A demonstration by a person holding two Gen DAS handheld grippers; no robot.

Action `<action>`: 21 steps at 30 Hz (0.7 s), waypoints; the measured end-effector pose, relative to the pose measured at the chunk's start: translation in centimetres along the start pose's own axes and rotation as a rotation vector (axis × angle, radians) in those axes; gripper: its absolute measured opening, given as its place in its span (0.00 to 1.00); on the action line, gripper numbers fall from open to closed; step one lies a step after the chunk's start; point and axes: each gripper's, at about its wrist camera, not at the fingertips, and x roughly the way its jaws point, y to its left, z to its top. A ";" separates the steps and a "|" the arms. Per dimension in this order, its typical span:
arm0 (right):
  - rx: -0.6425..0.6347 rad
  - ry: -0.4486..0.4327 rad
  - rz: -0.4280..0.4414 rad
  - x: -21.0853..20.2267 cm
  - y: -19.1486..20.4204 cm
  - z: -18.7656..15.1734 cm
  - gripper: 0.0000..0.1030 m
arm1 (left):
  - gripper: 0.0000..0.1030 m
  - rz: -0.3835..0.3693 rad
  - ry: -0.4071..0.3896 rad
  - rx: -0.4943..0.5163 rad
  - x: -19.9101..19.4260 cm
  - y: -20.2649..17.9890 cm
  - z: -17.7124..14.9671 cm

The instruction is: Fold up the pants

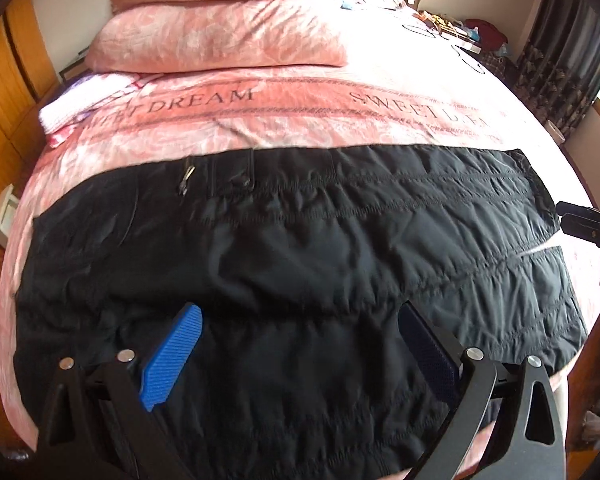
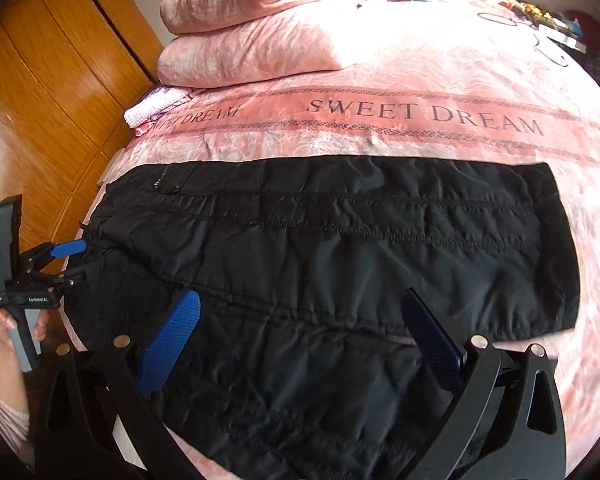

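Note:
Black quilted pants [image 1: 300, 248] lie flat across the pink bedspread, waistband with zipper to the left, leg ends to the right; they also show in the right wrist view [image 2: 340, 248]. My left gripper [image 1: 300, 320] is open, hovering just above the near leg; it also shows at the waist end in the right wrist view [image 2: 78, 260]. My right gripper [image 2: 300, 308] is open above the near leg. Its tip shows at the right edge of the left wrist view [image 1: 580, 220], beside the leg ends.
Folded pink quilts [image 1: 220, 36] are stacked at the far side of the bed [image 2: 420, 112]. A wooden wardrobe [image 2: 52, 72] stands to the left. Clutter and cables [image 1: 452, 28] lie at the far right, by the dark curtains.

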 end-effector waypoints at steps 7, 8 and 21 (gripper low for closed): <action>-0.202 0.197 -0.007 10.1 -4.0 9.7 0.98 | 0.93 -0.191 0.096 0.185 10.5 -0.7 11.1; -0.244 0.232 0.033 11.0 -3.9 10.5 0.97 | 0.92 -0.206 0.102 0.205 11.3 -0.9 11.9; -0.423 0.333 0.007 18.2 -6.7 12.5 0.98 | 0.89 -0.288 0.215 0.285 19.2 -2.3 14.5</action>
